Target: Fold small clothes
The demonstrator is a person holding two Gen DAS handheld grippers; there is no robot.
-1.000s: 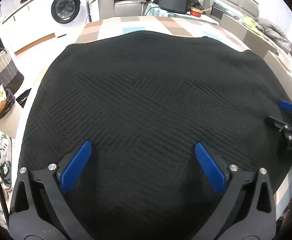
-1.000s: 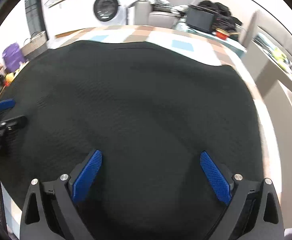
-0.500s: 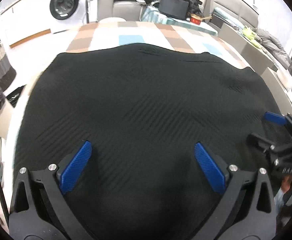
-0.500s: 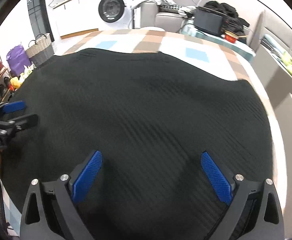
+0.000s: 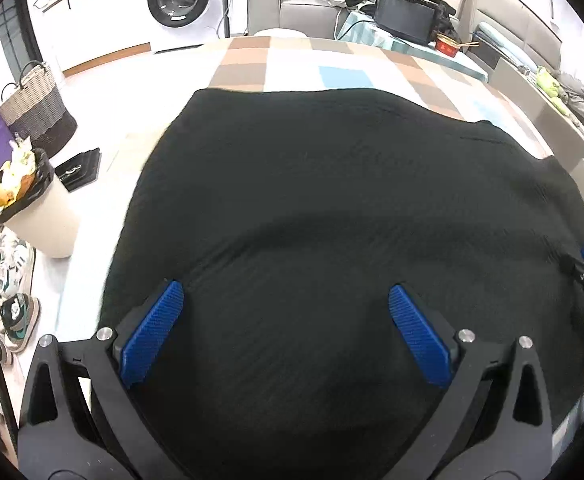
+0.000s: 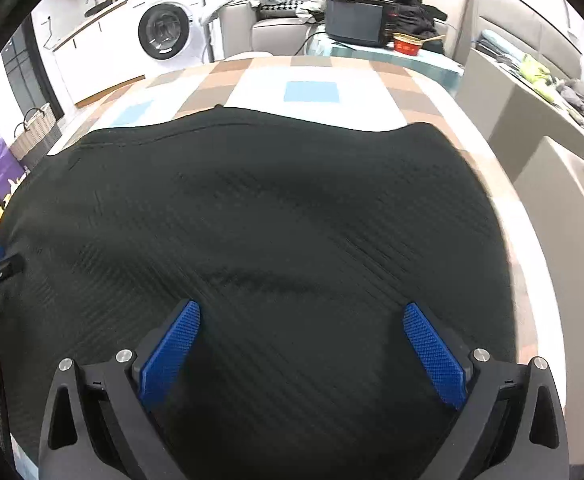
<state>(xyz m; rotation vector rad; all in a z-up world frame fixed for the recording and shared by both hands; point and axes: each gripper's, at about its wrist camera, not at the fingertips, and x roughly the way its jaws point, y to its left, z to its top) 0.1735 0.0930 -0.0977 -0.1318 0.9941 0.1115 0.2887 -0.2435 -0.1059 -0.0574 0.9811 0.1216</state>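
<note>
A: Take the black knit garment [image 5: 332,220] as the landmark. What has changed around it?

B: Off its left edge more floor shows now than a second ago: the wicker basket [image 5: 38,116], the bin [image 5: 32,208] and the sneakers [image 5: 10,280] have come into view. Beyond its far hem the checked tablecloth [image 5: 292,64] shows a wider strip than before. Both cameras have pulled back and up from the cloth.

A: And the tongs?

B: The left gripper [image 5: 286,312] is spread wide over the garment's near-left part, pinching nothing. The right gripper [image 6: 302,332] is likewise spread over its near-right part, empty. I judge no fold has started; the garment lies flat on the table, and the pull-back looks like sizing up an edge to grab.

A: What can't you make out?

B: The near hem is hidden beneath both gripper bodies. Sleeves or a neckline I cannot tell; the dark knit swallows seams. At the garment's right edge in the left view, the other gripper is cut off by the frame.
</note>
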